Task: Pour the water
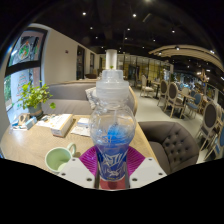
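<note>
Gripper (112, 172): clenched on a clear plastic bottle (111, 125), which stands upright between the two fingers with both magenta pads (97, 160) pressed against its lower body. The bottle appears held clear of the table, though contact with the surface cannot be confirmed.

Bottle contents: clear liquid fills the lower part, with a blue tint showing through the middle section. The upper part looks empty. A pale cap or neck closes the top; whether it is sealed cannot be told.

Table (30, 142): light wood surface, extending to the left of and behind the bottle.

Green mug (59, 157): stands on the near edge of the table, just left of the fingers, apart from the bottle. Its opening faces up; contents cannot be determined.

Other items on the table: a white box-like object (57, 125) near the middle, and a potted plant (35, 98) toward the far left edge by the window.

Surroundings: a grey upholstered sofa (172, 142) sits to the right of the table; dining chairs (175, 98) stand further back in a café-like room.
</note>
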`<state>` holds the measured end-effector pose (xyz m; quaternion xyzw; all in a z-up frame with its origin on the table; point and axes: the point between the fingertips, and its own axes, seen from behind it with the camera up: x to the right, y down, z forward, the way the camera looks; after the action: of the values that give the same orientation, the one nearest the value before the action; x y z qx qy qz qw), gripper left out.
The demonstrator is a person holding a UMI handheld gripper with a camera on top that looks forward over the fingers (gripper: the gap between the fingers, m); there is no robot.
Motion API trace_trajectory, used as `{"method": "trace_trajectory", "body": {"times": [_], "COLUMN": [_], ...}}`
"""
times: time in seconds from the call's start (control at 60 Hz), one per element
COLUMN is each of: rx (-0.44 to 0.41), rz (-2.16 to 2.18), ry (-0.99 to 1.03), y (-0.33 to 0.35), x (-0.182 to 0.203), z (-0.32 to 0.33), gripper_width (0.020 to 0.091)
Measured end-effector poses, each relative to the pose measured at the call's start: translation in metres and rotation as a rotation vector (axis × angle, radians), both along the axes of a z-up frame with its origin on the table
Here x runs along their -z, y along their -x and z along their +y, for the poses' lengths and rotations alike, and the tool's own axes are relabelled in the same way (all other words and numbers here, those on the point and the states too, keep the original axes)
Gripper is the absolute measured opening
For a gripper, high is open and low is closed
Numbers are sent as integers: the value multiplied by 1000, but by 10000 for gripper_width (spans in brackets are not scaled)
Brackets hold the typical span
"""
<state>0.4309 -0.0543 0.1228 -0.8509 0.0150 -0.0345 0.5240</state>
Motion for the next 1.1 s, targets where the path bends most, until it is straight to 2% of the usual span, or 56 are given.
{"method": "trace_trajectory", "body": {"times": [0.133, 0.217, 0.3, 0.417, 0.467, 0.567, 0.583, 0.633, 0.95, 1.1], "rx": [8, 17, 37, 37, 43, 53, 57, 61, 82, 111], "rz": [44, 54, 71, 77, 79, 102, 102, 85, 30, -1], "ry": [15, 34, -35, -40, 10, 103, 110, 135, 217, 212], "y": [-5, -7, -11, -10, -9, -4, -4, -2, 69, 104], "x": [42, 67, 66, 63, 76, 81, 79, 76, -46, -83], "z": [-5, -14, -16, -17, -20, -37, -40, -49, -172, -214], "gripper_width": [337, 384, 392, 476, 532, 846, 868, 847, 851, 854]}}
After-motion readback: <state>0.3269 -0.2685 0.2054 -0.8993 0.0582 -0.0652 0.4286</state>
